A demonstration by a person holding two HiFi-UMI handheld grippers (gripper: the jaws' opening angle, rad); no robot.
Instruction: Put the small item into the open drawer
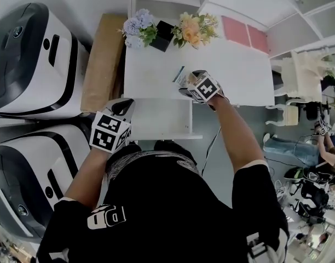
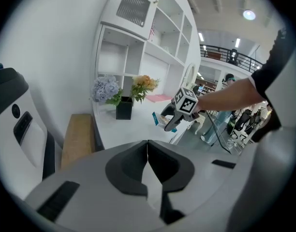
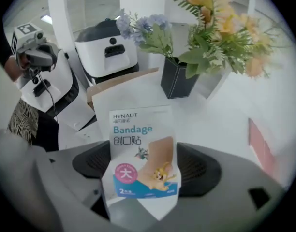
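A bandage packet (image 3: 140, 151), white with blue print and a cartoon, stands upright between the jaws of my right gripper (image 3: 143, 166), which is shut on it. In the head view that right gripper (image 1: 186, 84) holds the packet (image 1: 180, 75) over the white desk (image 1: 238, 75), just behind the open drawer (image 1: 162, 136). The drawer is pulled out towards me and looks white inside. My left gripper (image 1: 123, 106) hangs at the drawer's front left corner. Its jaws (image 2: 147, 153) are shut with nothing between them. From the left gripper view, the right gripper (image 2: 173, 122) and packet (image 2: 159, 121) show above the desk.
A black vase (image 1: 162, 35) with blue and orange flowers stands at the desk's back. Pink pads (image 1: 245, 35) lie at the back right. A brown box (image 1: 102, 59) and two white machines (image 1: 30, 64) stand to the left. A white chair (image 1: 299, 86) stands to the right.
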